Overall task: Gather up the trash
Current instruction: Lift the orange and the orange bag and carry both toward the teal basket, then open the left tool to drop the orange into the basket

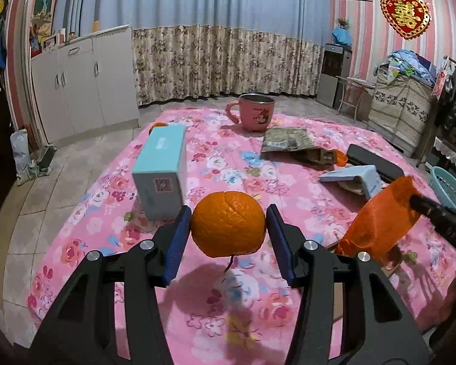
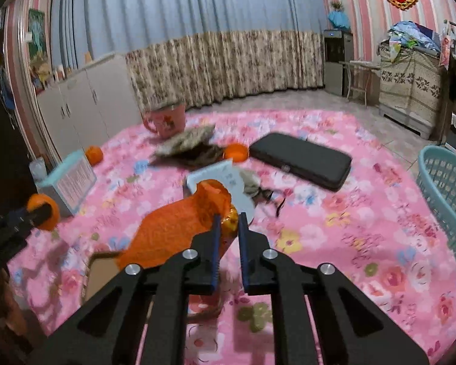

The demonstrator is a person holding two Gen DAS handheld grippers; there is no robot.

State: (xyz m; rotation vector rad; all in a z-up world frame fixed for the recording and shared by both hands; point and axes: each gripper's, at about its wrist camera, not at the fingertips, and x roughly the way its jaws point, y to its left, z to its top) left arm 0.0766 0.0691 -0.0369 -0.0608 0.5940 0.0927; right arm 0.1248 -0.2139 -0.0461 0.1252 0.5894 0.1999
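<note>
Left wrist view showed a pink floral cloth (image 1: 288,188) under everything — above it the left gripper (image 1: 228,222) clamped an orange (image 1: 228,223), lifted clear. Beside it, the right gripper (image 2: 228,225) pinched an orange plastic bag (image 2: 173,228).

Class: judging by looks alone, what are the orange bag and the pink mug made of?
Orange bag: probably thin plastic film, translucent, crinkled and glossy where the right gripper pinches it. Pink mug: seemingly plastic outside, smooth with a printed cartoon; its greyish rim hints at a metal liner.
</note>
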